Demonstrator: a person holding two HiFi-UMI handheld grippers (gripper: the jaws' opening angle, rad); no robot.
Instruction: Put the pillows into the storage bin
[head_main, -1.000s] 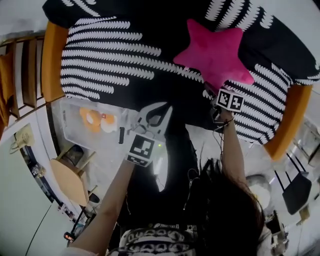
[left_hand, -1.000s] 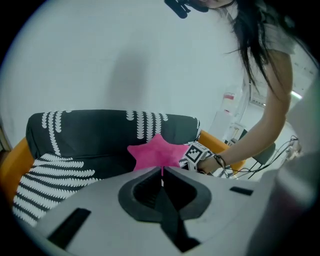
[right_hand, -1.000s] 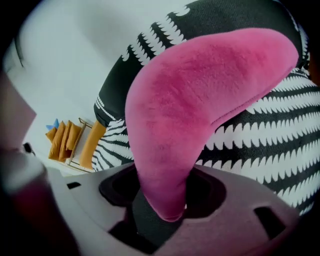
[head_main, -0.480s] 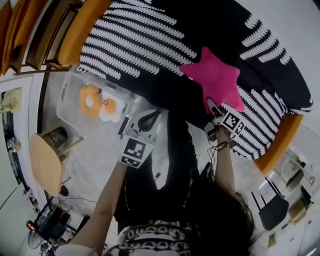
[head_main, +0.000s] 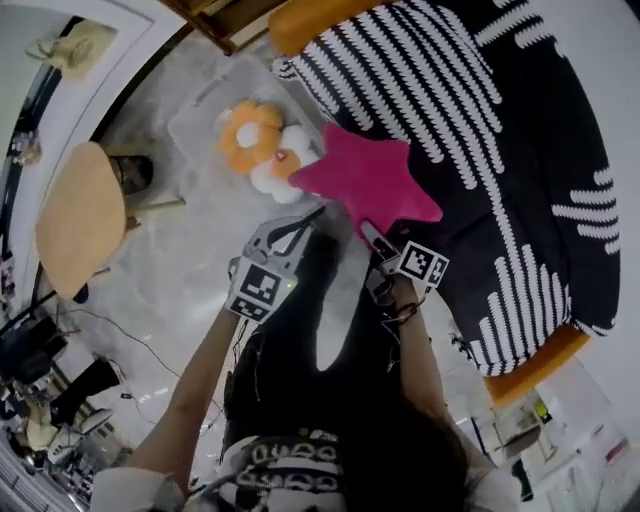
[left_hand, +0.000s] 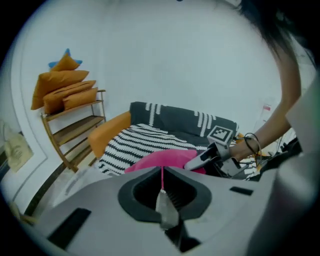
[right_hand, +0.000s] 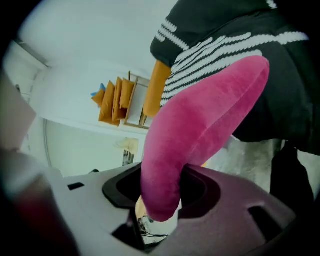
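Note:
A pink star pillow (head_main: 368, 178) hangs off the sofa, and one of its points reaches over the clear storage bin (head_main: 205, 100). My right gripper (head_main: 368, 231) is shut on the star's near point. Its jaws have just been closing on the plush (right_hand: 200, 125), which fills the gap between them. Inside the bin lie an orange flower pillow (head_main: 250, 133) and a white one (head_main: 282, 168). My left gripper (head_main: 312, 216) hovers just left of the star, shut with nothing in it. In the left gripper view its jaws (left_hand: 161, 170) meet in a thin seam.
The sofa (head_main: 500, 150), with a black-and-white striped cover and orange arms, fills the right side. A round wooden stool (head_main: 75, 215) stands left of the bin on the marble floor. A wooden shelf with orange cushions (left_hand: 65, 90) stands against the wall.
Both grippers swung left from the sofa towards the bin. The star pillow came off the sofa seat with the right gripper and now overlaps the bin beside the flower pillow.

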